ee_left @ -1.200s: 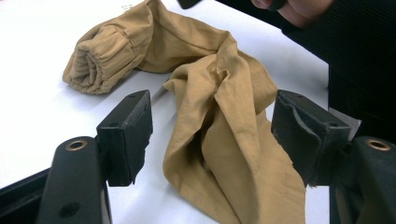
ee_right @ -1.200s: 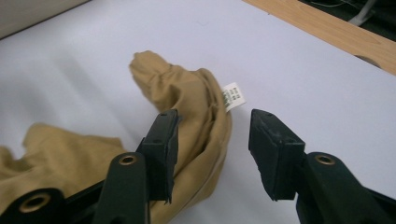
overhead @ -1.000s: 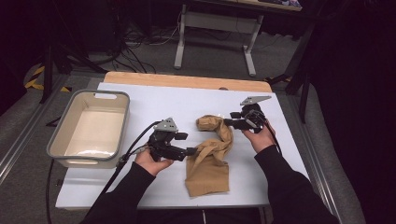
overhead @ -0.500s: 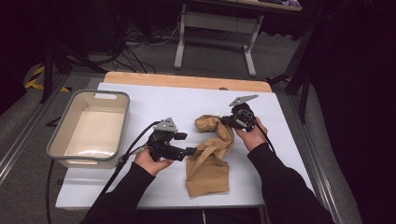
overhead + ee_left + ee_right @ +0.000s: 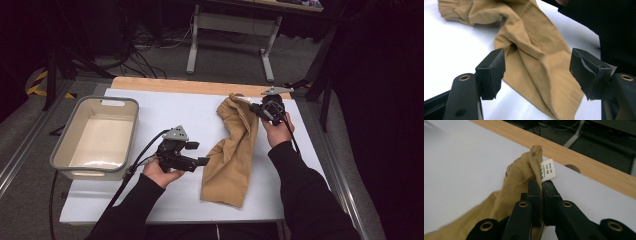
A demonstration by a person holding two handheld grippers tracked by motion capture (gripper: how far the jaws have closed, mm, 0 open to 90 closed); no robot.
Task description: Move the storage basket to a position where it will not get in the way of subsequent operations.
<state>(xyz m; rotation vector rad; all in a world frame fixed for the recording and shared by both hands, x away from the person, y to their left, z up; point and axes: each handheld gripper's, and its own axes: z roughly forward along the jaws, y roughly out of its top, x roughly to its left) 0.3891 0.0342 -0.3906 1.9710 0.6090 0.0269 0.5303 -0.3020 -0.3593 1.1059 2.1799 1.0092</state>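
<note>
Nearest us, our left gripper [image 5: 204, 161] hangs low over the white tabletop [image 5: 175, 112], just beside the near half of the tan, crumpled cloth garment [image 5: 231, 159]. Its black jaws stand spread with nothing between the pads [image 5: 492, 71], and in the left gripper view the cloth lies flat on the table just beyond them, apart from both pads. The garment stretches away from us in a long strip, its near end lying flat by the table's front edge and its far end lifted. At that far end, our right gripper [image 5: 255, 108] has just closed, and its jaws are pinched tight on a fold of the fabric, right by the small white sewn-in label [image 5: 548, 169]. Off to the left of the garment, well apart from it, sits the grey rectangular plastic tub [image 5: 77, 131]. Beyond the garment's raised end runs the pale wooden strip [image 5: 200, 86] along the table's far edge.
</note>
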